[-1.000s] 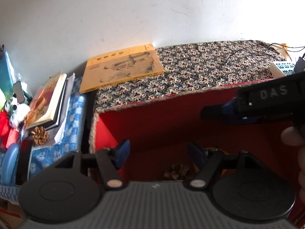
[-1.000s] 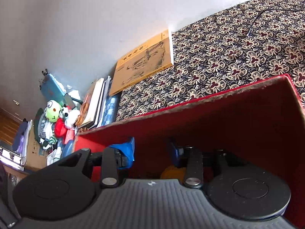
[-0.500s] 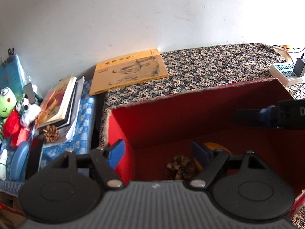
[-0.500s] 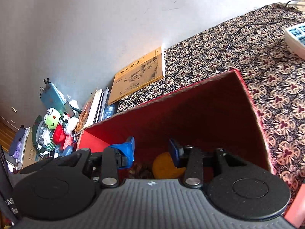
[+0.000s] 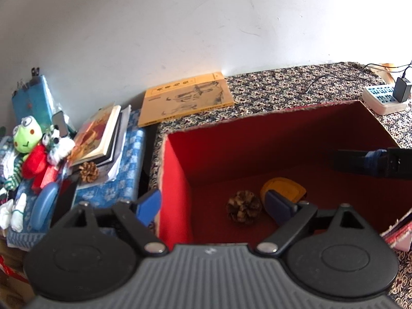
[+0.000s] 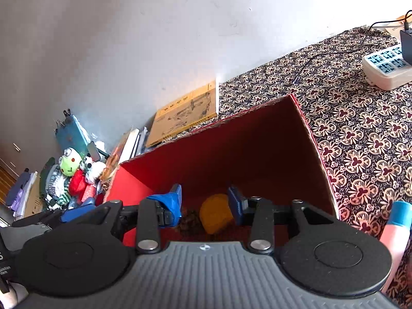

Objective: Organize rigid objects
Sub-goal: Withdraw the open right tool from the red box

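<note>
Both tools have drawn back and up from the red box (image 5: 177, 180) over the last second, so its floor shows where before only the walls did. From the left wrist, the left tool (image 5: 213, 203) has its fingers wide apart and grips nothing; one blue pad sits outside the box's left wall, the other over the interior. Between them a pinecone (image 5: 244, 206) lies on the box floor, just beside a yellow object (image 5: 283, 189) whose near edge the pad covers. The right tool reaches in from the right edge, cut off by the frame. From the right wrist, the right tool (image 6: 204, 203) is also spread and empty; the yellow object (image 6: 215, 216) shows between its pads, while the pinecone (image 6: 189, 222) is a dark blur, half hidden. Only the left view shows a second pinecone (image 5: 88, 172) outside the box, resting by a stack of books (image 5: 99, 135). A power strip (image 6: 386, 70) lies on the patterned cloth (image 6: 360, 128).
</note>
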Demonstrator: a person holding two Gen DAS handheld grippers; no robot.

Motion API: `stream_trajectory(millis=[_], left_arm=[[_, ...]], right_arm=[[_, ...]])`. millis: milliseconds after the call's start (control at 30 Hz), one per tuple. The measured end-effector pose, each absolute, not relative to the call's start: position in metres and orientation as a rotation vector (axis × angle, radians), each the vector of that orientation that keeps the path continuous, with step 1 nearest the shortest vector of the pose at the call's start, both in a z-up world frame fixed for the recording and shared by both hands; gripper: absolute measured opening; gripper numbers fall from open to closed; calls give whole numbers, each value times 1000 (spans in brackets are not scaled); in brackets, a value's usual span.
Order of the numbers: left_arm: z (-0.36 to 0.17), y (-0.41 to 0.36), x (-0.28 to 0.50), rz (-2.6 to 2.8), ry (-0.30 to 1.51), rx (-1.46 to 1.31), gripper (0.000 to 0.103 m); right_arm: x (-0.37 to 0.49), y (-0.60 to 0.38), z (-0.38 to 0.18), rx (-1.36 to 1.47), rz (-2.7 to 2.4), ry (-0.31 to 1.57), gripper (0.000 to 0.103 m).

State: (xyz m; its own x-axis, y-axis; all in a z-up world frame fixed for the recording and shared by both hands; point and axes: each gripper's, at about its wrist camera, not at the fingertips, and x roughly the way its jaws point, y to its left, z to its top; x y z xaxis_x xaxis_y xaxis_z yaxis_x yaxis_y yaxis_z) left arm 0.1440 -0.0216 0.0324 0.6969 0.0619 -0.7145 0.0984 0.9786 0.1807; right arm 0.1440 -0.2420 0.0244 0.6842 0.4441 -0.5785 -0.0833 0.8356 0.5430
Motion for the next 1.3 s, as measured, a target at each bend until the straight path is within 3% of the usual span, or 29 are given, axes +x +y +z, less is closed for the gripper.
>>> stream_trajectory(millis=[733, 1300], left_arm=[[55, -2, 60, -134, 764, 89, 94], [6, -3, 31, -242, 901, 13, 94]], right_arm=[[56, -238, 33, 524, 343, 597, 25], [16, -245, 16, 492, 407, 627, 22]])
